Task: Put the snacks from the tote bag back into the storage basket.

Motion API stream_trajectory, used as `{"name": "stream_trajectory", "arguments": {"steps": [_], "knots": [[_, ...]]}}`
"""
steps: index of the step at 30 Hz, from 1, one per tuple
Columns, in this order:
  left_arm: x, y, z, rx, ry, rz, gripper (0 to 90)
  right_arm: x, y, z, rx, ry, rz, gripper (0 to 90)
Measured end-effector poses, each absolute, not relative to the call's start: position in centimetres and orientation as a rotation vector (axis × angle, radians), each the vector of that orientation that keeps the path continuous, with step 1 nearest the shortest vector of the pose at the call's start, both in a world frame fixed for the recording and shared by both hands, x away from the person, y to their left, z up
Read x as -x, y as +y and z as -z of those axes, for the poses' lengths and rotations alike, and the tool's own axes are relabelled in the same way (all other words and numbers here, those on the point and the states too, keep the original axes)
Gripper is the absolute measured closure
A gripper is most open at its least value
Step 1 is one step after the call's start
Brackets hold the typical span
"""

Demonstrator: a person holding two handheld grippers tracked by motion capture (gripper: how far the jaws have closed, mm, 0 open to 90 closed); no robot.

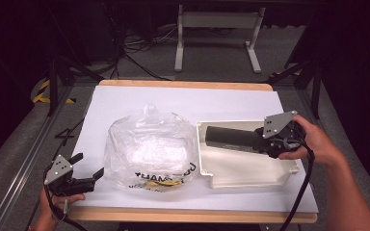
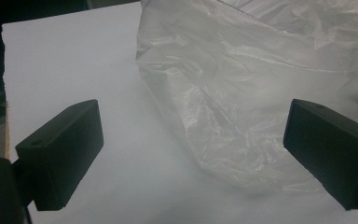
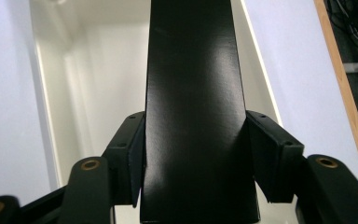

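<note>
A long black box (image 1: 231,137) hangs level over the white tray (image 1: 250,175), held at its right end by my right gripper (image 1: 259,139). In the right gripper view the jaws press on both sides of the black box (image 3: 193,107), with the tray (image 3: 79,79) beneath. A crumpled clear plastic bag (image 1: 149,151) with black lettering lies left of the tray. My left gripper (image 1: 87,167) rests at the table's front left, open, its jaws pointing at the bag's lower left edge. In the left gripper view the bag (image 2: 242,88) lies just beyond the two spread fingers (image 2: 63,149).
The white sheet (image 1: 125,101) covers the wooden table (image 1: 183,84). Beyond the table's far edge stand a desk frame (image 1: 217,33) and loose cables (image 1: 135,53) on the floor. A metal rail (image 1: 24,163) runs along the left side.
</note>
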State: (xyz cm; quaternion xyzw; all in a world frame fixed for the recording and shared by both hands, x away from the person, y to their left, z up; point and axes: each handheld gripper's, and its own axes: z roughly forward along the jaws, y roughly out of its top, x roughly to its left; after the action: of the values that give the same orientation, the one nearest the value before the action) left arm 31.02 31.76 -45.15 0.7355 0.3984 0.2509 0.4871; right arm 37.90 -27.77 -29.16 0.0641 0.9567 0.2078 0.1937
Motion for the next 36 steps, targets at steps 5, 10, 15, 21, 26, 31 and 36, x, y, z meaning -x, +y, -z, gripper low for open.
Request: {"name": "stream_trajectory", "arguments": {"steps": [5,10,15,21,26,31,36], "knots": [[-31.0,31.8,45.2,-1.792,0.971,-0.611,5.8,-38.3,-27.9,30.1,-0.172,2.731,-0.551,43.1],[-31.0,31.8,45.2,-1.796,0.967,-0.612,5.8,-38.9,-27.6,31.4,-0.158,2.788,-0.52,43.0],[-31.1,31.8,45.2,-1.8,0.964,-0.61,5.8,-39.4,-27.4,32.3,-0.148,2.826,-0.485,43.0],[-31.1,31.7,45.2,-1.804,0.966,-0.607,5.8,-39.8,-27.5,33.3,-0.127,2.864,-0.501,42.9],[-31.1,31.6,45.3,-1.812,0.962,-0.611,5.8,-40.2,-27.7,33.7,-0.11,2.883,-0.488,42.8],[-31.1,31.6,45.3,-1.814,0.964,-0.606,5.8,-40.8,-27.9,34.2,-0.117,2.904,-0.431,42.7],[-31.1,31.5,45.3,-1.821,0.962,-0.6,5.8,-41.3,-27.8,34.7,-0.127,2.93,-0.35,42.6]]}}
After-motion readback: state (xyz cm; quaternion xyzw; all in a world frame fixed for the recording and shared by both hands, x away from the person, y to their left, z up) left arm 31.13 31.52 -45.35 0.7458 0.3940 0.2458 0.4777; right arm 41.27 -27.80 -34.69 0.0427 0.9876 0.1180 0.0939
